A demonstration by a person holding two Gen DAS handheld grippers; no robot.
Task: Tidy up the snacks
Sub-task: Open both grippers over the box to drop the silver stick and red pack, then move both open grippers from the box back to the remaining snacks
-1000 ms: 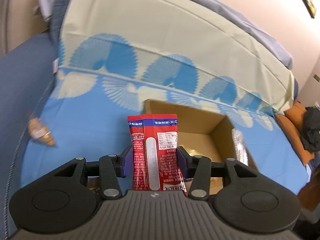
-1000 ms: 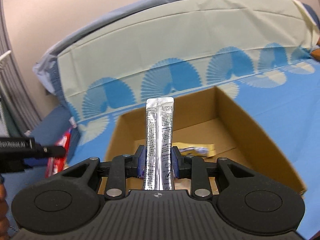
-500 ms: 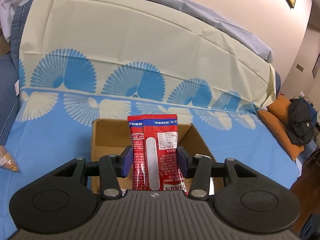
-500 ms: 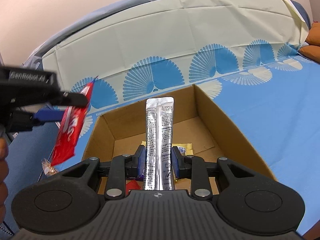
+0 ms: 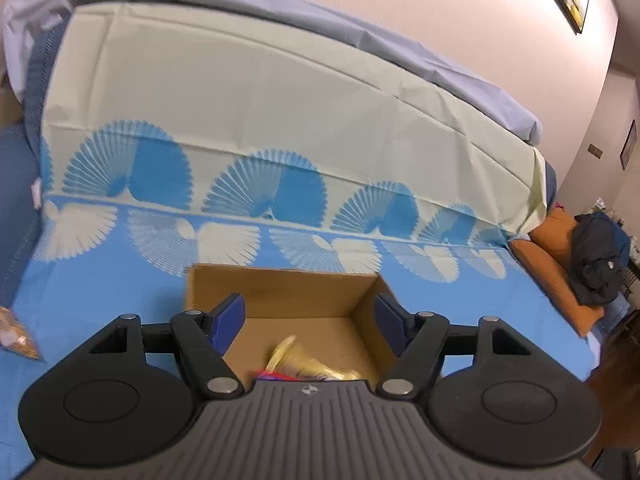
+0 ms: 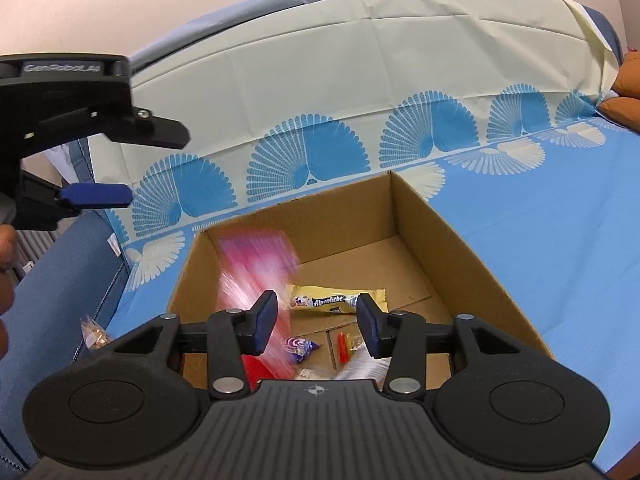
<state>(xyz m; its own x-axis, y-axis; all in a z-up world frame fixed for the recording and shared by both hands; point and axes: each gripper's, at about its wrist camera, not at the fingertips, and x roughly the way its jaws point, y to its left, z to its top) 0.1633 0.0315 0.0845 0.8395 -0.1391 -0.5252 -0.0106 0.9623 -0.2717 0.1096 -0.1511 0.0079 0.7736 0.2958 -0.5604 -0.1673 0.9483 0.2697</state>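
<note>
An open cardboard box (image 6: pixel 452 248) sits on the blue cloth; it also shows in the left wrist view (image 5: pixel 288 292). My left gripper (image 5: pixel 308 320) is open and empty above the box; in the right wrist view it hangs at the upper left (image 6: pixel 120 160). My right gripper (image 6: pixel 316 320) is open and empty over the box's near side. A red packet (image 6: pixel 256 276) is a falling blur inside the box's left part. A silver packet (image 6: pixel 360 368) lies blurred below my right gripper. A yellow Alpenliebe bar (image 6: pixel 336 300), a purple candy (image 6: pixel 298 348) and orange sweets (image 6: pixel 344 348) lie on the box floor.
A loose snack bag (image 5: pixel 18 338) lies on the cloth left of the box; it also shows in the right wrist view (image 6: pixel 94 332). A sofa back covered with fan-patterned cloth (image 5: pixel 260 120) rises behind. An orange cushion (image 5: pixel 556 248) with a dark bag (image 5: pixel 596 264) is at the right.
Both grippers have opened. The red packet has dropped from my left gripper and the silver packet from my right; both are falling into the box.
</note>
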